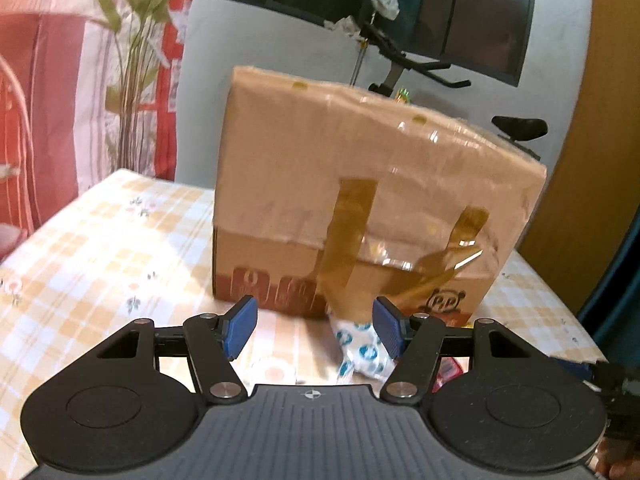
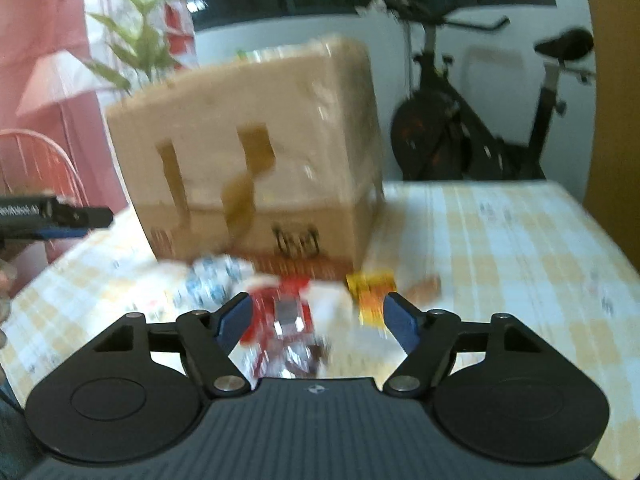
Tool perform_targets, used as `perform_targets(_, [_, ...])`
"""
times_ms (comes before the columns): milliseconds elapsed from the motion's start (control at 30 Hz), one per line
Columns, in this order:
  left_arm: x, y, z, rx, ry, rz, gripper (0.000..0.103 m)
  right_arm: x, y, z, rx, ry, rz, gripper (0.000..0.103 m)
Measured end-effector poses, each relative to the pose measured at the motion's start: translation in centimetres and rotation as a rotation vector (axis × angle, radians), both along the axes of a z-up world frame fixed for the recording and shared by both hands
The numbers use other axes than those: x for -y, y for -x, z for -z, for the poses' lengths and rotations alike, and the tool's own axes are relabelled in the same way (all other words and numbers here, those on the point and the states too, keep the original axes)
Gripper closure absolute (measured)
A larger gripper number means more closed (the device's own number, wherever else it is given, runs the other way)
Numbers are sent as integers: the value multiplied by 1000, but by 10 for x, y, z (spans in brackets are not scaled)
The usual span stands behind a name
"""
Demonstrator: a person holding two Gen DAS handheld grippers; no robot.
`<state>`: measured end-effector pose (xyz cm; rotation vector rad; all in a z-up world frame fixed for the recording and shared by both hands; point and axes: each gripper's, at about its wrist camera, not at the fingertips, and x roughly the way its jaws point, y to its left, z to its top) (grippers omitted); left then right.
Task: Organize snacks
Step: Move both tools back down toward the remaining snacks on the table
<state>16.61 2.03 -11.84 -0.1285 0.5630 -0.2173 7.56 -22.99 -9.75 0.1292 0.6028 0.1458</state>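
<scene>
Snack packs (image 2: 288, 320) on checked tablecloth (image 1: 100, 248), taped box (image 1: 360, 184), exercise bike (image 2: 480, 128) bkgd

Cardboard box (image 1: 360, 200) stands on the table (image 1: 100, 248), taped with brown strips; it blocks the way straight ahead in both views. Bare checked cloth lies open to the box's left in the left wrist view and to its right (image 2: 500, 248) in the right wrist view. Snack packets crowd the strip at the box's foot: blue-and-white packet (image 1: 360, 348), red packet (image 2: 288, 312), yellow packet (image 2: 370, 296). Left hand-held gripper (image 2: 56, 216) juts in at the left edge of the right wrist view. Exercise bike (image 2: 480, 128) stands beyond the table's far edge.
</scene>
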Motion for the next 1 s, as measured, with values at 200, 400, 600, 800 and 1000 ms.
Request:
perform_targets(200, [-2,4,11,-38,3,-15,37,4,4,19,-103,-5,49,29])
perform_targets(400, [1,7,16,-49,-3,-4,37,0,-3,29,-164,10,43,32])
perform_targets(600, [7,10,23,-65,-5,18,37,-11,-11,36,-166,68,13,44])
perform_targets(800, [8,9,28,-84,-6,19,37,-7,-12,35,-146,107,37,51])
perform_targets(1000, [13,8,34,-103,-14,27,37,-3,-18,40,-128,111,35,51])
